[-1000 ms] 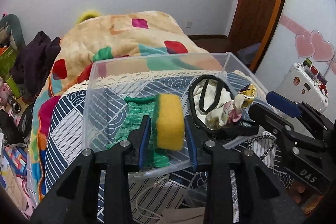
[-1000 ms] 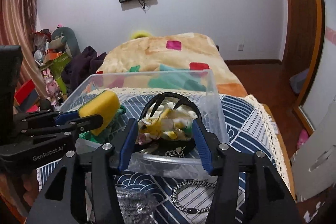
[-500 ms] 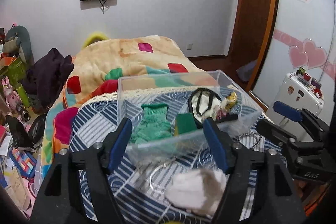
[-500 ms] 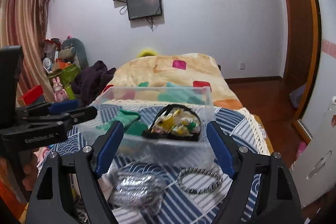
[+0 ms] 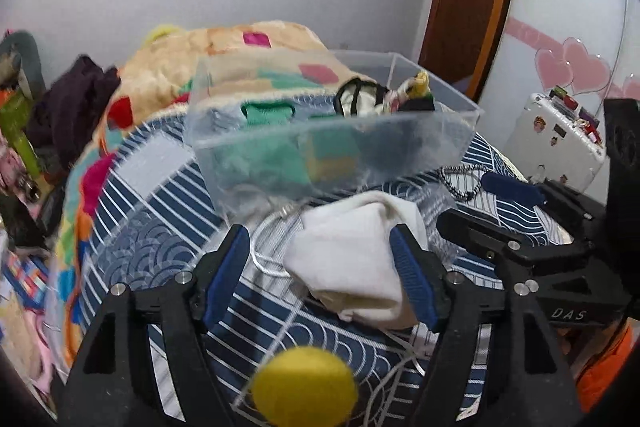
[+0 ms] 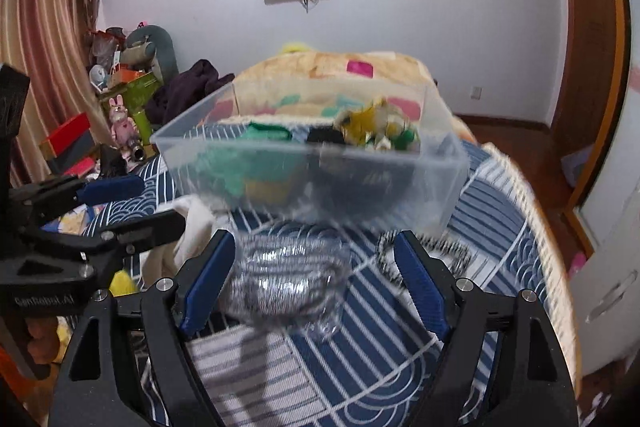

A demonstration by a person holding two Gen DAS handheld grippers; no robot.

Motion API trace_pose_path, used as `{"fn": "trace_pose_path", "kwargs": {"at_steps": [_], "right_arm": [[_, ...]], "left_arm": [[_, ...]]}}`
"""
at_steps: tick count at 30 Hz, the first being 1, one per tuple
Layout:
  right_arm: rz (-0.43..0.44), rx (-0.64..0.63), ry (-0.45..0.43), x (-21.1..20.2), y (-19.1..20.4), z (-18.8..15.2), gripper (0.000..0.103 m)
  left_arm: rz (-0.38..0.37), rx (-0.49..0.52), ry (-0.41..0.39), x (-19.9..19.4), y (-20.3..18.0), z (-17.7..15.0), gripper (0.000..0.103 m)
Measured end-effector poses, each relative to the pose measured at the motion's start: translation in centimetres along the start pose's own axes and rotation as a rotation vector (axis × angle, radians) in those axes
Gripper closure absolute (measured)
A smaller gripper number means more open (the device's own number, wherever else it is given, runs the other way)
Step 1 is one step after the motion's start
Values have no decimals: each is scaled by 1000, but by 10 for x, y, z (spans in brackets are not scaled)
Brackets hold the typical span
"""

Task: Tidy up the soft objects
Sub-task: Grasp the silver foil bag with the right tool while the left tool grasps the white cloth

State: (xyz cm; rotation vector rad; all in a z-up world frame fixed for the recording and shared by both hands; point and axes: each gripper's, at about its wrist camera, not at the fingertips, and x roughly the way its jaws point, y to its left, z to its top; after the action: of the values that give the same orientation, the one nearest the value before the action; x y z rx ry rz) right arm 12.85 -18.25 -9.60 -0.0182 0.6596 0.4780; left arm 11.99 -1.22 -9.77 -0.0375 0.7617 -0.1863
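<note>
A clear plastic bin [image 5: 460,107] [image 6: 188,141] sits on the blue patterned bedspread. It holds a green knit cloth [image 5: 268,113], a yellow-green sponge [image 5: 328,159] and a black-rimmed bundle of small soft items [image 6: 376,129]. My left gripper [image 5: 320,267] is open with a white folded cloth [image 5: 348,259] lying between its fingers. A yellow ball [image 5: 304,387] lies just under it. My right gripper [image 6: 316,279] is open over a silvery mesh bundle [image 6: 288,279]. Both are short of the bin's near wall.
A black-and-white braided loop [image 6: 452,253] lies right of the mesh bundle. A white cord [image 5: 268,251] runs by the white cloth. A patchwork quilt [image 5: 224,51] is behind the bin. Clutter stands left of the bed, a white suitcase [image 5: 556,135] at right.
Both grippers let go of the sponge and the bundle in the bin, opened, and drew back and down. The left now straddles the white cloth, the right the mesh bundle.
</note>
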Motion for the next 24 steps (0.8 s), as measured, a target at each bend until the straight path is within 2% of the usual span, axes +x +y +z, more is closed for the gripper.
{"fn": "trace_pose_path", "kwargs": {"at_steps": [2, 4, 5, 7, 8, 10, 12, 17, 24], "right_arm": [[20, 27, 19, 2, -4, -6, 23], [32, 39, 37, 7, -6, -9, 23], [36, 38, 45, 8, -6, -10, 23], [49, 27, 65, 13, -3, -13, 23], [55, 22, 73, 16, -1, -14, 24], [68, 17, 81, 17, 1, -16, 31], [94, 19, 90, 18, 3, -17, 42], [108, 21, 78, 14, 3, -19, 57], [109, 23, 57, 9, -1, -18, 74]], "left_arm": [[-11, -13, 1, 2, 1, -4, 33], [-34, -24, 4, 4, 3, -6, 42], [-46, -26, 8, 5, 2, -7, 51], [-52, -27, 11, 5, 1, -10, 56], [-51, -22, 11, 6, 0, -11, 62], [-48, -16, 13, 6, 0, -14, 68], [-44, -13, 4, 5, 1, -15, 72], [-36, -5, -15, -1, 1, -15, 83], [-17, -16, -64, -20, 9, -10, 86]]}}
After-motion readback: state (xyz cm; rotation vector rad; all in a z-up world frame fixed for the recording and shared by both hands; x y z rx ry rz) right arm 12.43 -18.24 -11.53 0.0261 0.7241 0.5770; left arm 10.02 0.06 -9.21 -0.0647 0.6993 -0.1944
